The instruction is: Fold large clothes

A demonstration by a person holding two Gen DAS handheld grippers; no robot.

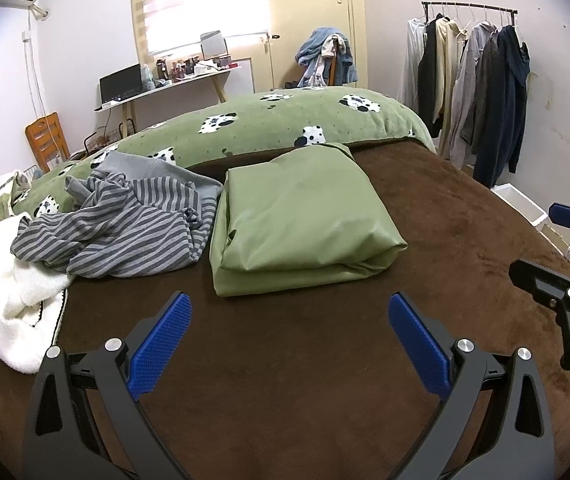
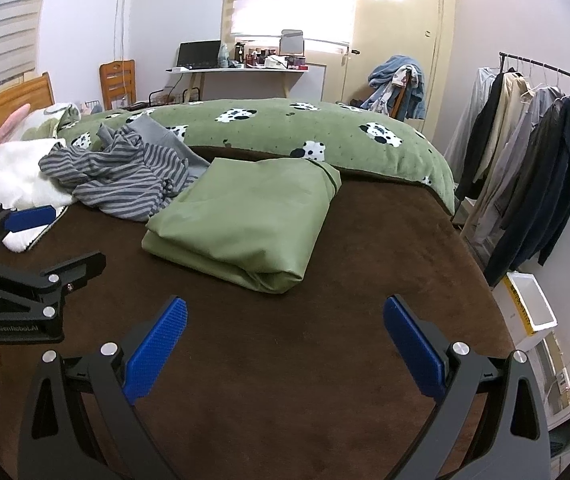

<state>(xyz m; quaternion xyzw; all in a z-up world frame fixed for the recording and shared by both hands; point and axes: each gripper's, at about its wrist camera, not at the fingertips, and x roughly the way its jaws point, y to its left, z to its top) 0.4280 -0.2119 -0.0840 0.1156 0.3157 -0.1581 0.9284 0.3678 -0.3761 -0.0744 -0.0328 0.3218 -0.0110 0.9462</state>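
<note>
**One green piece folded, a striped one still in a heap**

The left gripper (image 1: 290, 338) hangs over the brown blanket (image 1: 285, 360) with its two blue fingers spread wide apart. Nothing is between them. The right gripper (image 2: 284, 340) is the same: fingers wide apart, holding nothing, low over the same brown blanket. Each gripper shows up at the edge of the other one's view, so they sit side by side, near each other.

Just past both grippers lies the green garment (image 1: 301, 216). It is folded into a neat, thick square and rests flat on the blanket, not touched by either gripper. This piece looks done.

Next to it, on the left side, is the striped gray garment (image 1: 125, 224). It is all bunched up and wrinkled, and its edge touches the folded green one. It looks like it has not been folded. This is likely the next job.

Further left is a fluffy white cloth (image 1: 9, 292), also in a loose lump. It is hard to tell if it is clothing or a towel.

Behind everything runs a long green quilt with cow spots (image 1: 285, 120), and coats hang on a rack (image 1: 473, 80) by the wall.

So one piece looks finished, and at least one still waits.
</note>
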